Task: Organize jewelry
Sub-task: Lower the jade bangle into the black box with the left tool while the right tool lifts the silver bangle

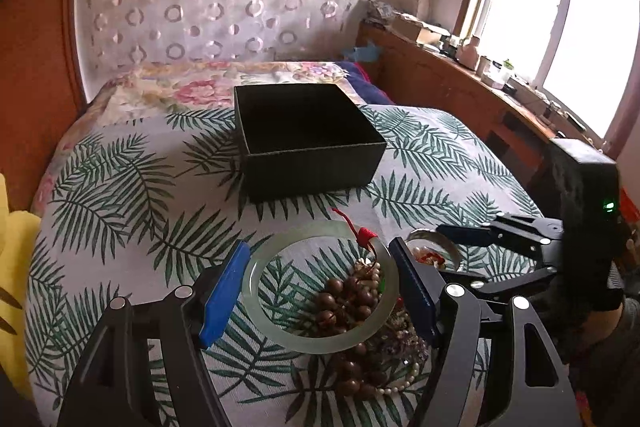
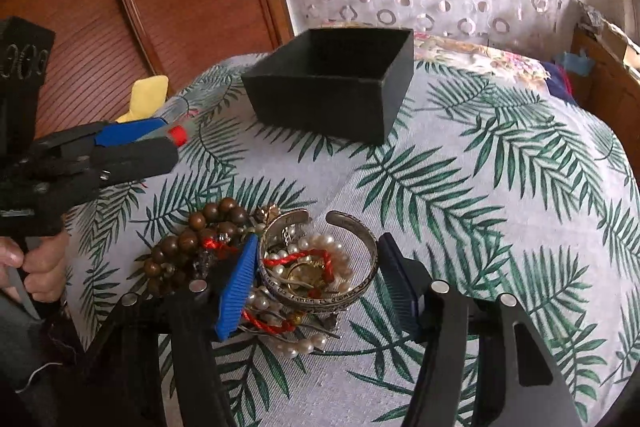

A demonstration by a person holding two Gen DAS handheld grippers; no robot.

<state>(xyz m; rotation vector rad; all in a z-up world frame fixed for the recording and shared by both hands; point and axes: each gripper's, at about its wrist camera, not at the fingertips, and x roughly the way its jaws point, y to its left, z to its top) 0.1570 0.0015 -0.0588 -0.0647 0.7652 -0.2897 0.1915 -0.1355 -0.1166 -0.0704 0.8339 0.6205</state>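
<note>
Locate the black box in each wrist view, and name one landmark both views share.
Left wrist view: black box, upper centre, on the leaf-print cloth beyond the jade bangle.
Right wrist view: black box, upper centre, beyond the silver cuff.
Shared landmark: the brown wooden beads.

**Readable text: almost none**

Only lettering is engraved around the outside of the silver cuff bracelet (image 2: 320, 297) in the right wrist view. Script too small and curved to read reliably. Pale looped marks on the black block (image 2: 24, 61) at left, illegible.
</note>
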